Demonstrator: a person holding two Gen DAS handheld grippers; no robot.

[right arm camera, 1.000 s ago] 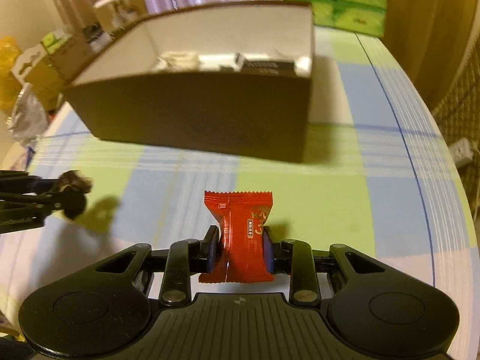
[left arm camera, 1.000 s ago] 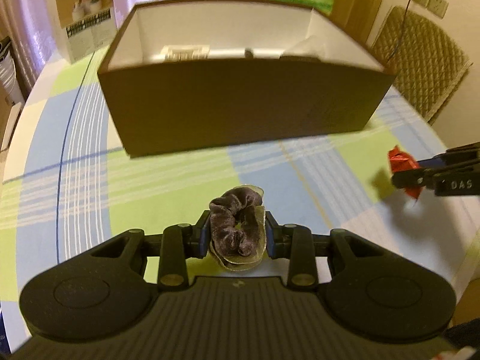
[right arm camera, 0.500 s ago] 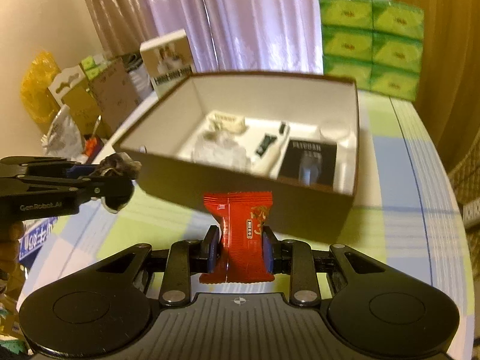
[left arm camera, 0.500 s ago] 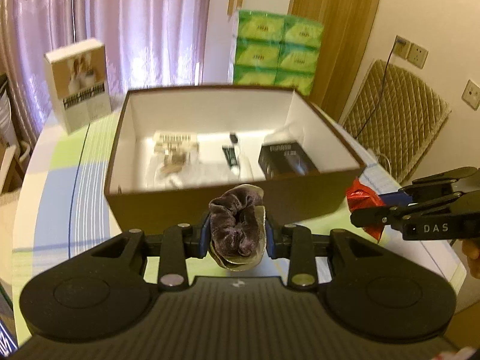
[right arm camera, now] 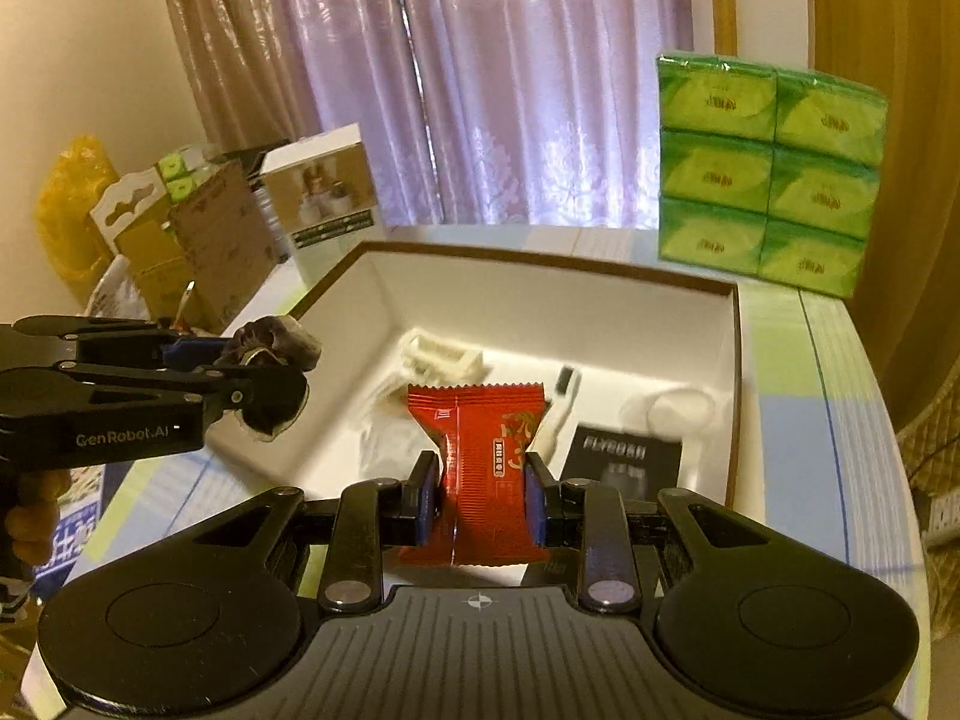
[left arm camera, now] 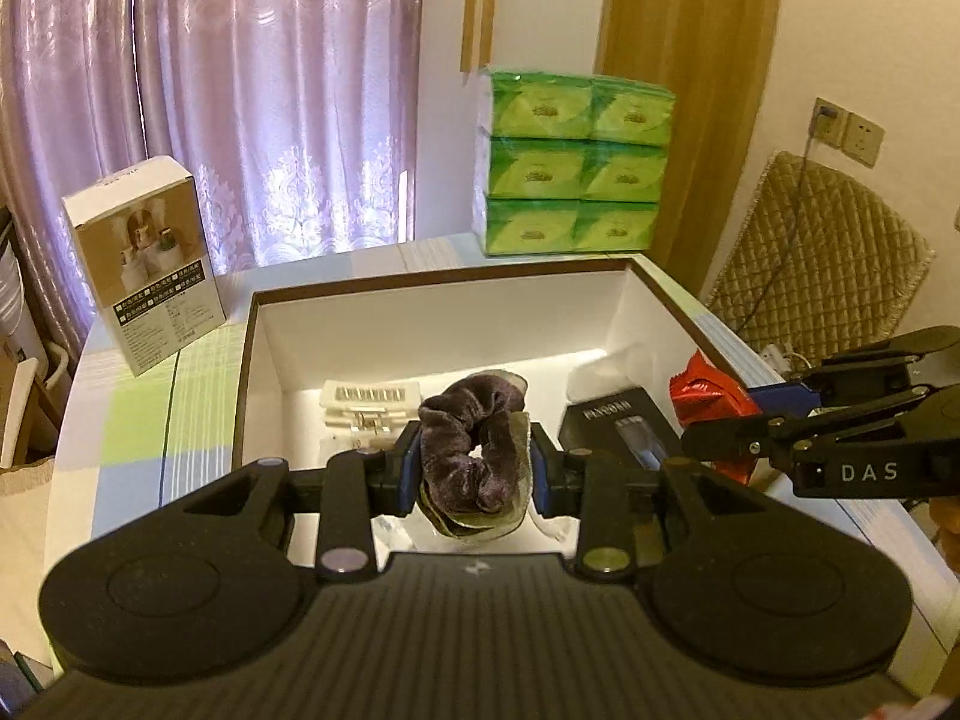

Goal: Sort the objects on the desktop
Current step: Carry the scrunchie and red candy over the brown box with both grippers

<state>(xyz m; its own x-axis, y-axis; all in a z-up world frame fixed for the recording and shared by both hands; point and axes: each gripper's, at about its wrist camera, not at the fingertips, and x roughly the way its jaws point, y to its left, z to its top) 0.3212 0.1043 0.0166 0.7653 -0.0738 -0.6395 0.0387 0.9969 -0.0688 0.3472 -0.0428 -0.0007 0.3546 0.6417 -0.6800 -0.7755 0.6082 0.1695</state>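
Dark scrunchie (left arm camera: 474, 450): clamped between the closed-in fingers of the left gripper (left arm camera: 474, 468), held above the open box (left arm camera: 438, 324). Red candy packet (right arm camera: 483, 462): pinched by the right gripper (right arm camera: 480, 498), box at 12 o'clock. Grippers lettered "DAS" and "GenRobot.AI". Both are held level, pointing forward.

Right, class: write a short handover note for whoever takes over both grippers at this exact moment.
Left gripper: shut on the dark scrunchie, held above the open brown box.
Right gripper: shut on the red snack packet, held over the box's near edge.
Already in the box: a black packet, a white plastic piece and a few small items.
Done: both items picked up and carried to the box.
Left: lower and release each inside; check the table for more.
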